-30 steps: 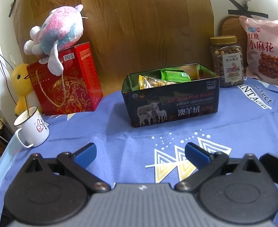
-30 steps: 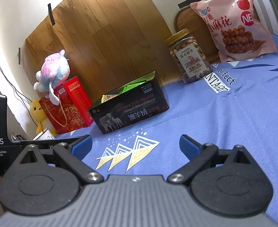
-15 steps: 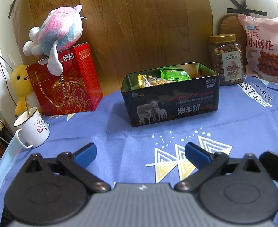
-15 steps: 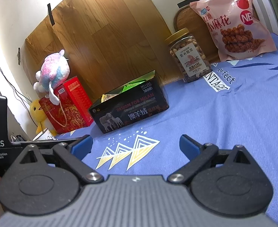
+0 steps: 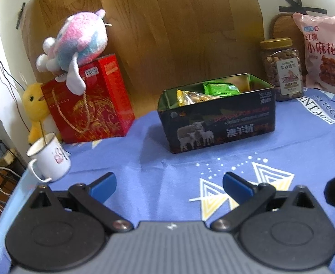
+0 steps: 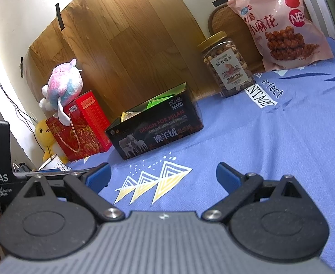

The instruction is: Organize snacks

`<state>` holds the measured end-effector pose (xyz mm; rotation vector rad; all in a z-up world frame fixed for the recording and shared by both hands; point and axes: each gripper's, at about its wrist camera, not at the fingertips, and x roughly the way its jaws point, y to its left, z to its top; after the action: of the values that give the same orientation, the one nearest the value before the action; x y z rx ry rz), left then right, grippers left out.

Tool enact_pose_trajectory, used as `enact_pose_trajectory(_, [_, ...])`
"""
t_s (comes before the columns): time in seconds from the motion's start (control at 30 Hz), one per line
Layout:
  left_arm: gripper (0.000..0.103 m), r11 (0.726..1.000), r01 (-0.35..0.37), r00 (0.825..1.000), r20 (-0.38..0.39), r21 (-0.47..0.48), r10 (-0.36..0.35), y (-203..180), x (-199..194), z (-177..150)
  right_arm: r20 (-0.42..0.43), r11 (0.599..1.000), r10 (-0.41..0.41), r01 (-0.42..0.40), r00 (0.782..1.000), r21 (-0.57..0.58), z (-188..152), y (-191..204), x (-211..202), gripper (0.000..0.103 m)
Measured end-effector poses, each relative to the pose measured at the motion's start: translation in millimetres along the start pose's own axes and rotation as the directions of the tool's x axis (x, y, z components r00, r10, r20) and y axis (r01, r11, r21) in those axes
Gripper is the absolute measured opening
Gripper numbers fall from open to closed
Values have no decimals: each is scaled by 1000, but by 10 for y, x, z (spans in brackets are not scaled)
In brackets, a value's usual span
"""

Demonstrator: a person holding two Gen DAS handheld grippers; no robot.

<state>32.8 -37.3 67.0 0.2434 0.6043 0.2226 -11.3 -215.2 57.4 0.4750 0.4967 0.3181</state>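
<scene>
A black tin box (image 5: pixel 219 123) with sheep on its side stands open on the blue cloth (image 5: pixel 144 159), holding a green packet (image 5: pixel 221 88) and a yellow packet (image 5: pixel 190 97). It also shows in the right wrist view (image 6: pixel 156 132). A nut jar (image 5: pixel 281 68) and a pink snack bag (image 5: pixel 322 54) stand at the back right, also in the right wrist view as the jar (image 6: pixel 226 66) and the bag (image 6: pixel 279 25). My left gripper (image 5: pixel 169 186) is open and empty, low over the cloth. My right gripper (image 6: pixel 162 178) is open and empty, to the right of the left one.
A red gift box (image 5: pixel 87 100) with a plush toy (image 5: pixel 76 43) on it stands at the back left, a yellow duck (image 5: pixel 35 105) beside it. A white mug (image 5: pixel 50 159) sits near the table's left edge. A wood panel (image 5: pixel 167 22) backs the table.
The left wrist view has shifted slightly to the left and closer to the tin. Both grippers stay open and empty.
</scene>
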Motion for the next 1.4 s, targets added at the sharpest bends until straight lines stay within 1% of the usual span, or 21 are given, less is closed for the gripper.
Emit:
enact_pose_trajectory(0.13, [103, 998, -62, 998, 32, 34, 61, 9, -10, -28, -8, 1000, 2, -2, 1000, 2, -13, 2, 16, 100])
enact_pose_trajectory(0.3, [103, 994, -98, 994, 47, 45, 96, 45, -20, -59, -15, 1000, 7, -7, 1000, -4, -27, 36, 25, 100])
enact_pose_trajectory(0.37, [103, 994, -98, 994, 48, 46, 96, 65, -16, -64, -14, 1000, 9, -9, 1000, -9, -31, 55, 22, 100])
enact_pose_trajectory(0.97, [103, 999, -40, 999, -13, 22, 40, 120, 17, -153, -27, 1000, 11, -11, 1000, -20, -56, 123, 24, 100])
enact_pose_trajectory(1.07, [103, 1000, -14, 999, -32, 7, 15, 140, 29, -159, -34, 1000, 12, -13, 999, -22, -63, 131, 38, 100])
enact_pose_trajectory(1.23, [103, 998, 54, 995, -77, -28, -56, 165, 69, -164, -34, 999, 11, -12, 999, -30, -65, 150, 39, 100])
enact_pose_trajectory(1.3, [103, 997, 72, 994, -86, -34, -75, 161, 70, -171, -33, 1000, 8, -9, 999, -28, -65, 151, 40, 100])
enact_pose_trajectory(1.4, [103, 996, 83, 992, -89, -34, -85, 142, 58, -178, -33, 1000, 4, -5, 999, -23, -64, 142, 43, 100])
